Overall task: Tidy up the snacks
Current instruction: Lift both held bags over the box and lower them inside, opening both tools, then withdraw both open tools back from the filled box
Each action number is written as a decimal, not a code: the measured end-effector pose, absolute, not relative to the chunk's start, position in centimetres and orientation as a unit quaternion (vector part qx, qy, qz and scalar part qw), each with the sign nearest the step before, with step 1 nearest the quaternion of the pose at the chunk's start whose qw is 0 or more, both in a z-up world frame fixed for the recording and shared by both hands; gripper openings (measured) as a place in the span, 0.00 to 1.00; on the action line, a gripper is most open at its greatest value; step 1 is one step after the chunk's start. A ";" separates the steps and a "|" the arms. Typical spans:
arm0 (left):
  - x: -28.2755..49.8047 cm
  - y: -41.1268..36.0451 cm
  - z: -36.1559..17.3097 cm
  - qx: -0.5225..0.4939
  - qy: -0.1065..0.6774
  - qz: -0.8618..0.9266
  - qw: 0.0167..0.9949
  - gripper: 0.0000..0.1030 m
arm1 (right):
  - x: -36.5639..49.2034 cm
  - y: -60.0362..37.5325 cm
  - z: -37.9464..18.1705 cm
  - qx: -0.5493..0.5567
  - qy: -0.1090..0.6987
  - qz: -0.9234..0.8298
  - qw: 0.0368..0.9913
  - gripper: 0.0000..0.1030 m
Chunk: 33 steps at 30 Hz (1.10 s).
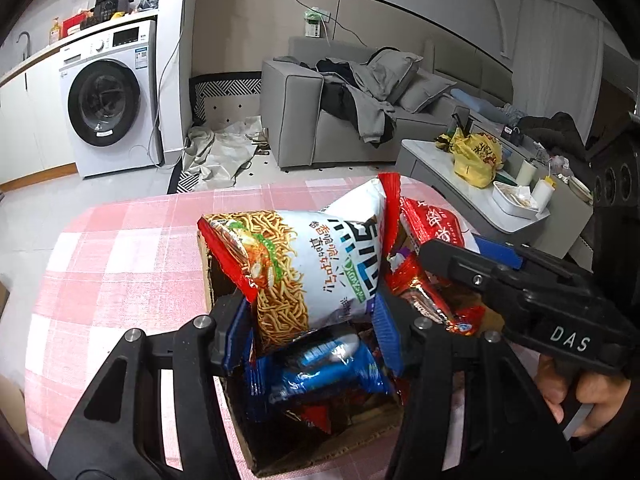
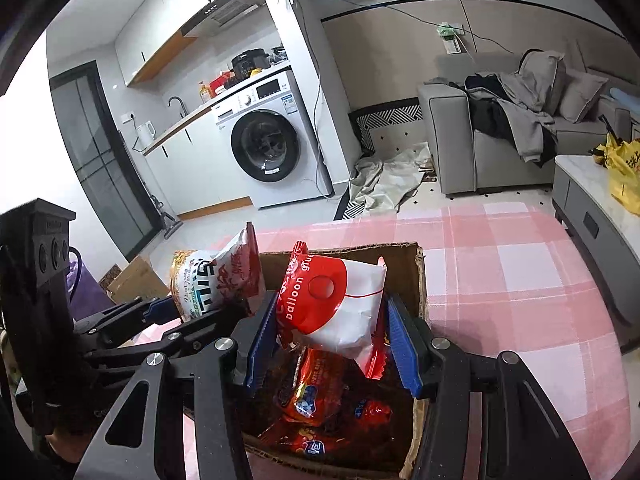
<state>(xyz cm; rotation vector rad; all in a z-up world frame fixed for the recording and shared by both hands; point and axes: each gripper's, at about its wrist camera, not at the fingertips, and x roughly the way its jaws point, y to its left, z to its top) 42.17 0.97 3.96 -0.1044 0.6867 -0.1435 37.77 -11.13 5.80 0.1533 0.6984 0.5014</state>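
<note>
A cardboard box (image 2: 404, 268) of snack packets stands on the pink checked table (image 2: 520, 280). My left gripper (image 1: 308, 320) is shut on a white noodle-snack bag (image 1: 312, 264) and holds it above the box (image 1: 320, 456). My right gripper (image 2: 332, 340) is shut on a red-and-white packet (image 2: 340, 304) over the box. In the left wrist view the right gripper (image 1: 472, 264) reaches in from the right. In the right wrist view the left gripper (image 2: 160, 312) shows with its bag (image 2: 208, 276). A blue packet (image 1: 324, 368) and red packets (image 2: 320, 400) lie in the box.
A washing machine (image 1: 108, 100) and kitchen counter stand at the back left. A grey sofa (image 1: 360, 100) with clothes is behind the table. A low white table (image 1: 480, 204) with a yellow bag (image 1: 476, 156) and containers is at the right.
</note>
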 end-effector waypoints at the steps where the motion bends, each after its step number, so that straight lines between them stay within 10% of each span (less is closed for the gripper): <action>1: 42.5 0.9 3.8 -0.050 0.338 -0.070 0.937 0.49 | 38.0 -11.0 5.7 0.075 0.340 0.242 0.906 0.51; 27: 45.0 -1.0 0.5 -0.024 0.355 -0.056 0.933 0.50 | 39.4 -9.3 4.2 0.069 0.360 0.249 0.896 0.58; 33: 43.8 -0.4 1.0 -0.042 0.354 -0.074 0.932 0.75 | 38.7 -10.0 4.9 0.063 0.357 0.247 0.899 0.79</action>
